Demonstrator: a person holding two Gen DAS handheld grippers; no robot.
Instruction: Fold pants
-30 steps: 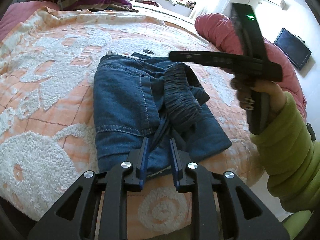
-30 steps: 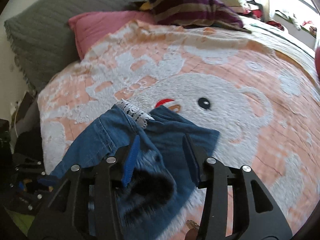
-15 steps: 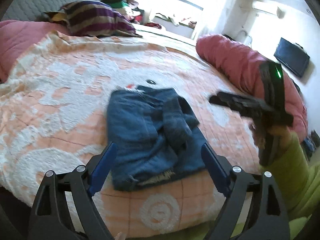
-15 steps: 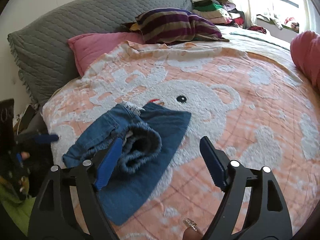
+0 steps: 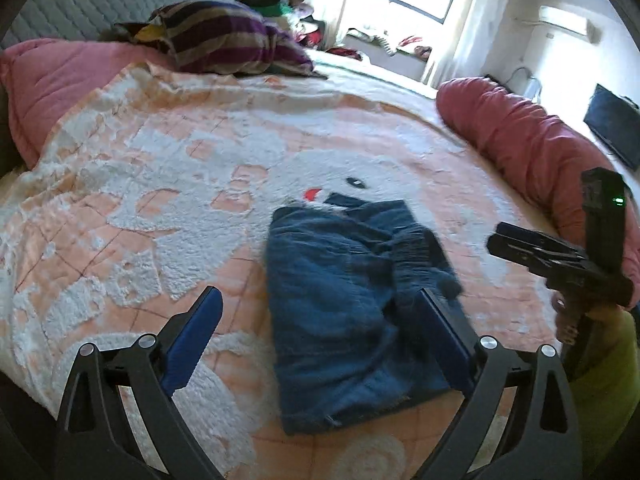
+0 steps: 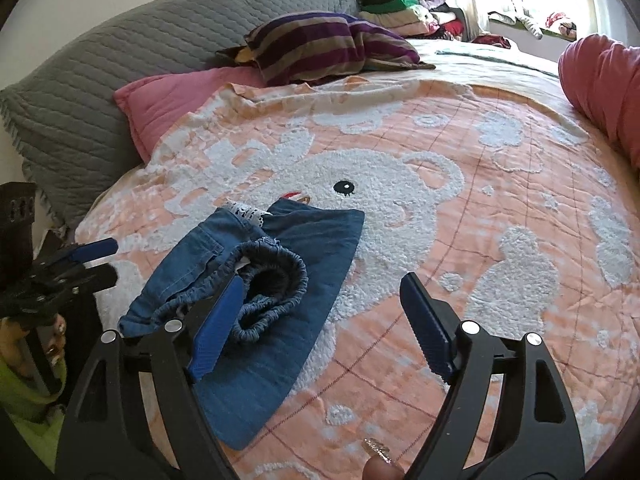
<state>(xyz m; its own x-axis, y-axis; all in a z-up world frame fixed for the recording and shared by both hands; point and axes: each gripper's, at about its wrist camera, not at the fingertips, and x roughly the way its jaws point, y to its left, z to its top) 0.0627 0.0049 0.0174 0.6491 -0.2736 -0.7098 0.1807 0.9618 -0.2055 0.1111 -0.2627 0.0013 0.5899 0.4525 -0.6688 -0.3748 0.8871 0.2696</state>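
Note:
The blue denim pants (image 5: 340, 312) lie folded in a small bundle on the peach bear blanket (image 5: 160, 184), near the bed's front edge. Their elastic waistband (image 6: 280, 276) bunches up on top, and white lace trim (image 6: 248, 213) shows at the far end. My left gripper (image 5: 318, 294) hovers above the near end of the pants; its jaws are opening, with the cloth below them and untouched. Open as well, my right gripper (image 6: 320, 280) hangs over the pants' right side, holding nothing. Each gripper shows in the other's view: the right gripper (image 5: 520, 246) and the left gripper (image 6: 106, 262).
A striped pillow (image 6: 328, 46) and a pink pillow (image 6: 180, 96) lean on the grey quilted headboard (image 6: 100, 80). A red bolster (image 5: 520, 140) lies along the right side. Folded clothes (image 6: 404, 10) are stacked by the window. A green sleeve (image 5: 608, 380) is at the right.
Both grippers let go of the pants and opened wide. They drew back and up from the bundle, which now lies loose on the blanket.

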